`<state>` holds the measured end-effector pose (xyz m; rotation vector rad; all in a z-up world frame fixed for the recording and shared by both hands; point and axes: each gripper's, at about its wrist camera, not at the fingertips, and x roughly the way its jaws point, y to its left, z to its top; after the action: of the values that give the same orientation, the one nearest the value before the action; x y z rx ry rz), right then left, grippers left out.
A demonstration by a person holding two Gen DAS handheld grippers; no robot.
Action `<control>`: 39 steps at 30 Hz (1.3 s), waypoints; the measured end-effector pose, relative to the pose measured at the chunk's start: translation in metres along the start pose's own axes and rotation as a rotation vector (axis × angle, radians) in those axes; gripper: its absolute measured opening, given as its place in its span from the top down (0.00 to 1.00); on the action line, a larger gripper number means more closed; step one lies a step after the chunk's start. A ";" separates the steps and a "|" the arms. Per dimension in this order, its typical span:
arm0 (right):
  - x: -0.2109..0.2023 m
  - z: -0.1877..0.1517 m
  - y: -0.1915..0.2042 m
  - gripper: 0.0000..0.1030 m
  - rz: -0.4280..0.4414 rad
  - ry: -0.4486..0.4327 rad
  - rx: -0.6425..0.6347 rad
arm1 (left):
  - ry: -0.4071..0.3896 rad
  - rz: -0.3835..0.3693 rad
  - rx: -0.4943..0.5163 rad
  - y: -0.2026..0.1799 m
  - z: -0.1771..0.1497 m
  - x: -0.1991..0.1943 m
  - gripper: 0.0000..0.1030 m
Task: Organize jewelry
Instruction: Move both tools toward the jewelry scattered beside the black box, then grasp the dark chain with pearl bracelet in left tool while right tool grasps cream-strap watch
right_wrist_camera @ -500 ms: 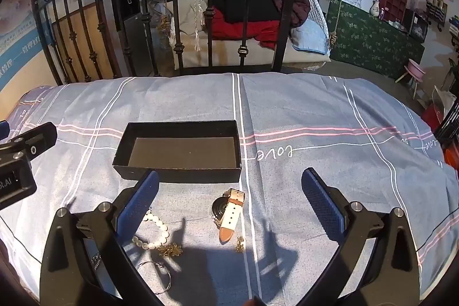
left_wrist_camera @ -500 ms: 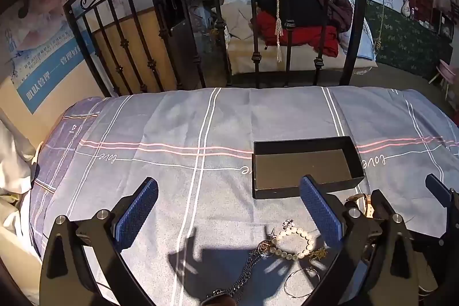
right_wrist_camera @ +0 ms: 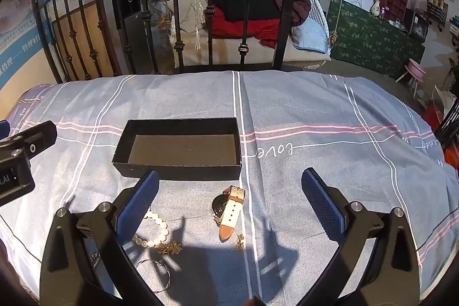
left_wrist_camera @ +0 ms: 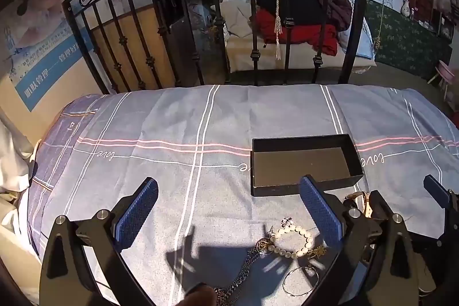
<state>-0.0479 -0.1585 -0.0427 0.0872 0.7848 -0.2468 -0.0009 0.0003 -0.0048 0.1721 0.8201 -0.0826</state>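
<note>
Both hand-held grippers (left_wrist_camera: 229, 211) (right_wrist_camera: 229, 202) spread wide; bedsheet (right_wrist_camera: 315, 111) reads "love" (upside down).

Both wrist cams sit low over bed, facing the headboard (left_wrist_camera: 212, 19); left cam further left; both share box (left_wrist_camera: 304, 165) (right_wrist_camera: 180, 148) & pearl bracelet (left_wrist_camera: 292, 241) (right_wrist_camera: 155, 234).

Jewelry laid out on a bed, near an open box.

The box (right_wrist_camera: 180, 148) is set on the bed (right_wrist_camera: 315, 111), with the bed rail (right_wrist_camera: 212, 5) far behind it. Nearer than the box, the watch (right_wrist_camera: 229, 210) is laid just near of its right corner. To the left of the watch, the pearl bracelet (right_wrist_camera: 156, 231) is placed, with a small chain piece (right_wrist_camera: 170, 248) touching its near side and a thin ring (right_wrist_camera: 156, 276) nearer still. A small charm (right_wrist_camera: 239, 241) is found just near of the watch. In the left wrist view, a chain necklace (left_wrist_camera: 243, 274) is laid left of the bracelet.
</note>
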 end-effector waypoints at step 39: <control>0.102 -0.064 -0.010 0.78 0.094 0.264 -0.005 | 0.330 -0.128 0.031 -0.026 -0.096 0.123 0.79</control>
<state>-0.0254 -0.1767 -0.1597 0.1536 1.0414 -0.1448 0.0102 -0.0085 -0.1625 0.1643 1.1590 -0.1906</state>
